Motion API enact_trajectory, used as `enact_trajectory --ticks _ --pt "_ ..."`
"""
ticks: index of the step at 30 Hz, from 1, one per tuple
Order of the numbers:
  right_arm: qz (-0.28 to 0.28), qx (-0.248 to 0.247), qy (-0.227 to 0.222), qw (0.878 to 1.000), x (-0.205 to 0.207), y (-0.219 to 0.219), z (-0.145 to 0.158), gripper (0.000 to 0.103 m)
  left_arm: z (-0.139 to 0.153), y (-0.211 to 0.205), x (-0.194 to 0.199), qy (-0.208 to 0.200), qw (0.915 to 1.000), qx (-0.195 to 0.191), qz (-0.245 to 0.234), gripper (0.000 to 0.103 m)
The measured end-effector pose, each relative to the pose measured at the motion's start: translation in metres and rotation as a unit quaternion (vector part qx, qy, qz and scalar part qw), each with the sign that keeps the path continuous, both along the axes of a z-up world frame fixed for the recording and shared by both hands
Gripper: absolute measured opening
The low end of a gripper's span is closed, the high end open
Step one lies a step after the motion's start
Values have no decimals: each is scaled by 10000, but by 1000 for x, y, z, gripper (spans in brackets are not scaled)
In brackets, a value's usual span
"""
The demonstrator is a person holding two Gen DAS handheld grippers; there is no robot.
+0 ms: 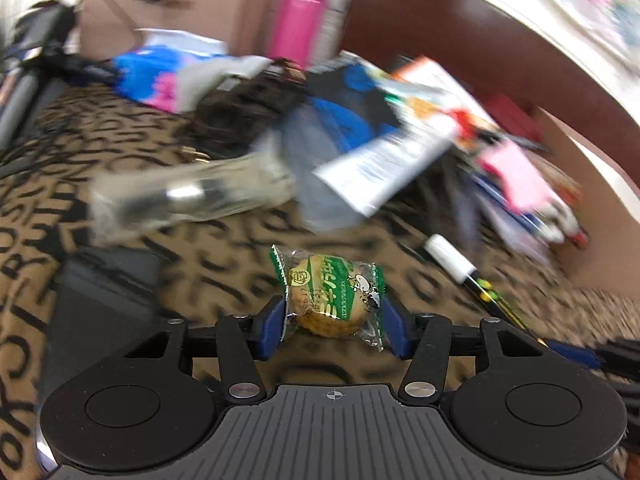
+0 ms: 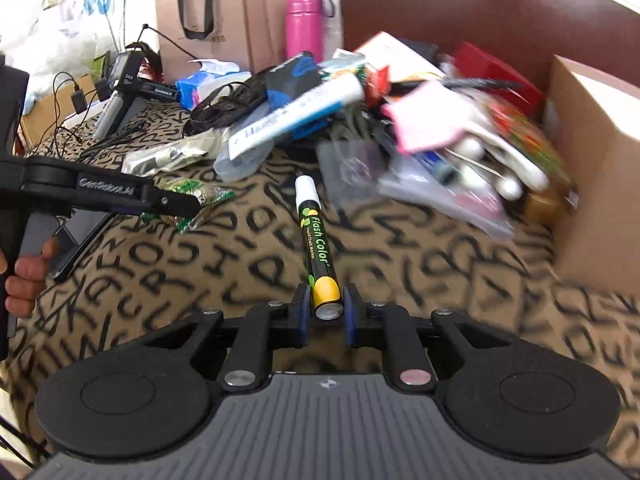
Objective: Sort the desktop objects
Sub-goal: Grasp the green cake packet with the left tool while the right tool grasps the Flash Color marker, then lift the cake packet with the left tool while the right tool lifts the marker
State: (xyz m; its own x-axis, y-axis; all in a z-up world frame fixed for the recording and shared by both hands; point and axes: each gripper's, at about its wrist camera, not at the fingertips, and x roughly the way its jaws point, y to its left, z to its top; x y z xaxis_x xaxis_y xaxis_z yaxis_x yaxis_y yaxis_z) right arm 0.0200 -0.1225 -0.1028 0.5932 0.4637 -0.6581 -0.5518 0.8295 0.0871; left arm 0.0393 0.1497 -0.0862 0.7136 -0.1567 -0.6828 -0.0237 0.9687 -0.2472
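The chalk marker [image 2: 318, 246] sat clamped at its yellow end in the right tool [image 2: 327, 314], its long axis running straight away from the camera, white cap pointing toward the pile of clutter [image 2: 360, 112]. The wrapped biscuit [image 1: 330, 296] was gripped across its green packet by the left tool [image 1: 334, 320], both blue pads pressing the wrapper's sides, the round biscuit upright and facing the camera.

Both things were held just above the bench [image 2: 240, 264], whose cloth carried black letters on tan.

The right wrist view showed the left tool [image 2: 176, 202] from the side, with the biscuit packet [image 2: 200, 200] at its tip and a person's hand [image 2: 28, 276] on its grip; it also showed a pink bottle [image 2: 305, 26], a paper bag [image 2: 224, 12] and a cardboard box [image 2: 592, 168] at the right edge. The left wrist view, heavily blurred, showed the marker [image 1: 452, 258] off to the right, a clear bottle [image 1: 192, 196] lying on its side and a white tube [image 1: 384, 164] on the pile, but only a dark sliver of the right tool itself.
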Motion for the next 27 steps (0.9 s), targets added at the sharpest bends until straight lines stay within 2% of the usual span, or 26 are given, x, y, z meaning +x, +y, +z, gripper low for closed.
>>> enact_trajectory --ticks 5,9,10,11,16,21,22,23,24,27 --pt "-240 -61 109 9996 -27 -32 0 19 0 -42 -15 107 9963 -171 -830 54" --pt "-516 -172 144 9984 -49 -61 0 19 0 -75 -23 126 9900 -236 -1385 58" --pt "-544 -190 161 9982 -54 -67 1 19 1 -82 -24 121 9883 -234 -1502 63" --pt "-553 -195 182 9981 -57 -72 1 19 1 -88 -25 113 9875 -206 -1556 76" --pt "-771 -215 -52 9968 -59 -78 2 30 0 -104 -27 4 9884 89 -1519 86" --pt "-596 -37 -224 9980 -44 -63 2 30 1 -110 -19 -19 9887 253 -1480 86" --pt "-572 -47 -245 9981 -42 -61 2 30 1 -111 -18 -8 9880 284 -1517 84" --pt "-567 -59 -259 9980 -40 -59 2 30 2 -113 -17 5 9870 317 -1573 74" --pt "-554 -57 -259 9981 -38 -58 1 30 2 -114 -17 8 9863 330 -1618 72" --pt "-452 -60 -226 9987 -37 -56 1 30 2 -116 -16 6 9854 375 -1662 73"
